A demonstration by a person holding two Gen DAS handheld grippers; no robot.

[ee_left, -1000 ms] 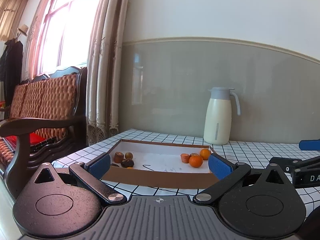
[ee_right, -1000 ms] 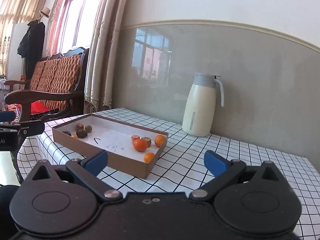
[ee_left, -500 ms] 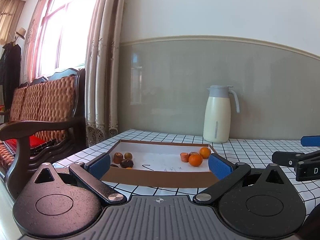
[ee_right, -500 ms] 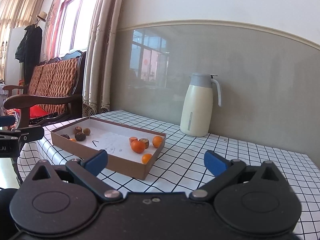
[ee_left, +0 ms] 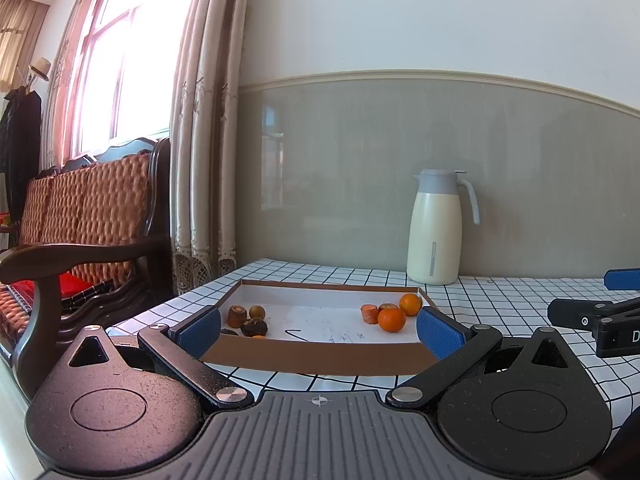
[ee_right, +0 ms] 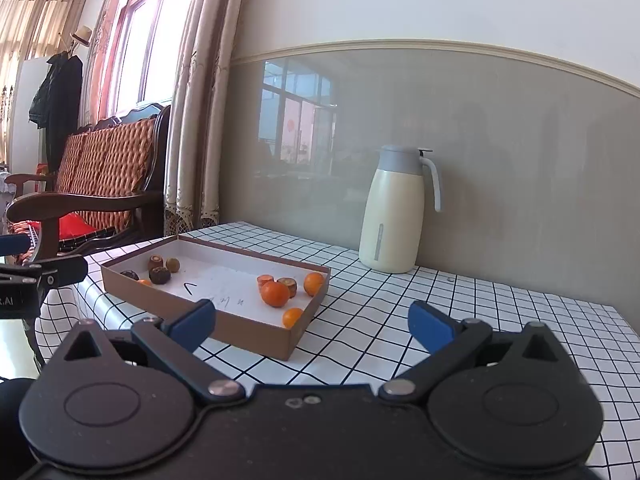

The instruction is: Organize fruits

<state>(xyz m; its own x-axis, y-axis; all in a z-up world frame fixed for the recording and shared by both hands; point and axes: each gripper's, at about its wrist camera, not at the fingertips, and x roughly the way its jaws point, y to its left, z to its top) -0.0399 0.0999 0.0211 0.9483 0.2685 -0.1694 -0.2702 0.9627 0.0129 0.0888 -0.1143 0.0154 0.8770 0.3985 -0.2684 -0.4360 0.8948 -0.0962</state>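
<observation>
A shallow brown cardboard tray [ee_left: 320, 356] [ee_right: 256, 332] lies on the checked tablecloth. Oranges [ee_left: 392, 319] [ee_right: 275, 294] and small reddish-brown fruits sit at its right end, one small orange [ee_right: 293, 317] in the near right corner. Dark brown fruits [ee_left: 254, 327] [ee_right: 160, 276] sit at its left end. My left gripper [ee_left: 320, 330] is open and empty, just in front of the tray's near wall. My right gripper [ee_right: 312, 322] is open and empty, near the tray's right corner. Each gripper shows at the edge of the other's view.
A cream thermos jug [ee_left: 436, 228] [ee_right: 394, 210] stands at the back by the grey wall. A wooden sofa [ee_left: 80, 220] with orange cushions and curtains [ee_left: 204, 140] are left of the table. The table's left edge [ee_left: 168, 304] is close to the tray.
Both views have shifted slightly: the tray sits a little lower and closer in each. Both grippers stay open and empty.
</observation>
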